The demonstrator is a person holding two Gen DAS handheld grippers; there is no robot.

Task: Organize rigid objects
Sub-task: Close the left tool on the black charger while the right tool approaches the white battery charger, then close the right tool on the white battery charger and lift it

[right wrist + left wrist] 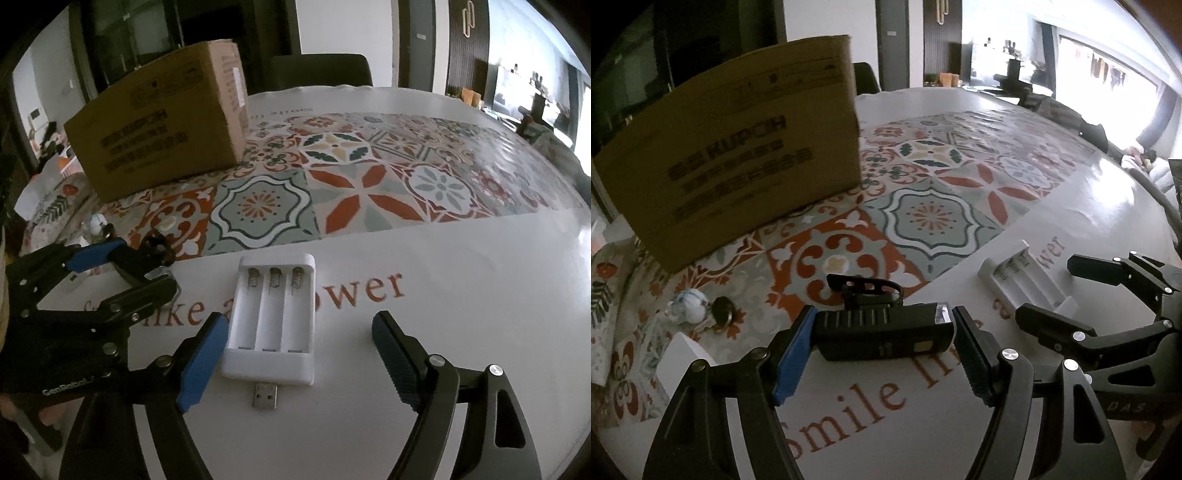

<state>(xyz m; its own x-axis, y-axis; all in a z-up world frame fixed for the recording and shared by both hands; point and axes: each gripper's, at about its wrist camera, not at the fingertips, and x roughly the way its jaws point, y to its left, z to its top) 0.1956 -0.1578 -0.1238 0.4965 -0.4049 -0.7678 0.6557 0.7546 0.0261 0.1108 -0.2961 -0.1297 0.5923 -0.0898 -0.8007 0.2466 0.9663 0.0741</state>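
Note:
My left gripper [882,334] is shut on a black bike light [882,328] with a strap mount, held just above the table. In the right wrist view the left gripper [147,266] shows at the left with the light between its fingers. My right gripper [299,343] is open around a white USB battery charger [273,317] lying flat on the table; the left finger is close to its side, the right finger stands apart. The charger also shows in the left wrist view [1027,280], between the right gripper's fingers [1049,321].
A brown cardboard box [738,162] stands at the back left on the patterned tablecloth [934,214]. A small white and blue figurine [689,304], a dark round object [722,310] and a white block [683,358] lie at the left. A dark chair [317,72] stands behind the table.

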